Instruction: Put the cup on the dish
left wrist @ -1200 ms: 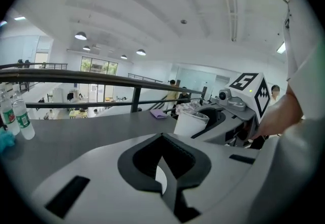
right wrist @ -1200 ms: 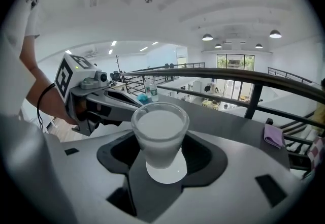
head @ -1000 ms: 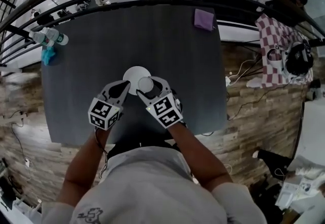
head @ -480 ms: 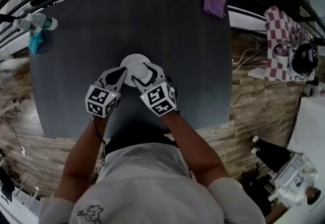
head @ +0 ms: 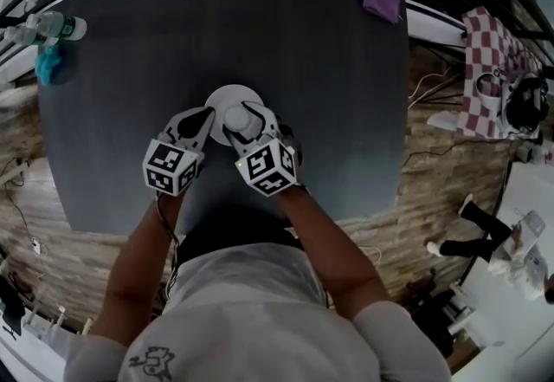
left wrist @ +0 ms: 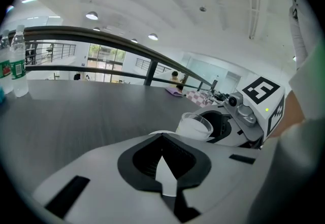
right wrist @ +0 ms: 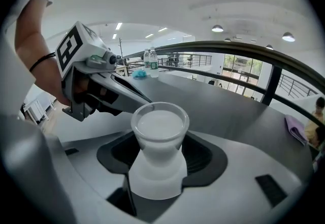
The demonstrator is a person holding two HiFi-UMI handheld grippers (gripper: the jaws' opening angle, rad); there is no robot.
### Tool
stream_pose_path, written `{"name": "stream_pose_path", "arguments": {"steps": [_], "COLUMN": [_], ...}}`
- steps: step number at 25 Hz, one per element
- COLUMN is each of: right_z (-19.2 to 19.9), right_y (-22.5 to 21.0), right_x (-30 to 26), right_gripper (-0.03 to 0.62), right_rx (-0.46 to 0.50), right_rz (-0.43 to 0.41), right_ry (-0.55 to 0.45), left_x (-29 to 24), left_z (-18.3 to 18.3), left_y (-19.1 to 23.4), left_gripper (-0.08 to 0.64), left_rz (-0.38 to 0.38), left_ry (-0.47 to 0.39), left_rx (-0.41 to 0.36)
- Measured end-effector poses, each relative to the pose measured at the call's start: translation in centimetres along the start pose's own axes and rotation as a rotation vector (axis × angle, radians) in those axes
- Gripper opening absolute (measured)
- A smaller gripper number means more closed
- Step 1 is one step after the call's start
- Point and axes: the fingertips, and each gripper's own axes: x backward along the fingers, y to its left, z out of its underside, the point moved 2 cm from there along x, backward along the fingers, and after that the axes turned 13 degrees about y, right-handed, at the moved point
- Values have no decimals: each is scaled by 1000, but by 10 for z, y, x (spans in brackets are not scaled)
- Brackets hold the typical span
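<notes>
White jaws of my left gripper [head: 202, 118] are pressed together and empty at the near-left rim of the dish [head: 227, 95]. Just right, my right gripper [head: 243, 122] clasps the cup [head: 238, 117] over the dish. I can't tell whether the cup has touched down, so I judge that seating it and letting go remain.

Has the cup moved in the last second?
Yes. The right gripper has carried the cup left, from the right edge of the dish toward its middle.
</notes>
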Motion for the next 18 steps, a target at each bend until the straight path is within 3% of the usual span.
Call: {"name": "stream_pose_path", "arguments": {"steps": [18], "right_z": [9], "right_y": [13], "right_x": [-29], "right_gripper": [264], "right_rx": [35], "right_rz": [16], "right_ry": [63], "left_x": [-3], "left_z": [4], "left_y": [18], "left_gripper": [-2], "left_rz": [18], "left_ry": [-3], "left_rx": [11]}}
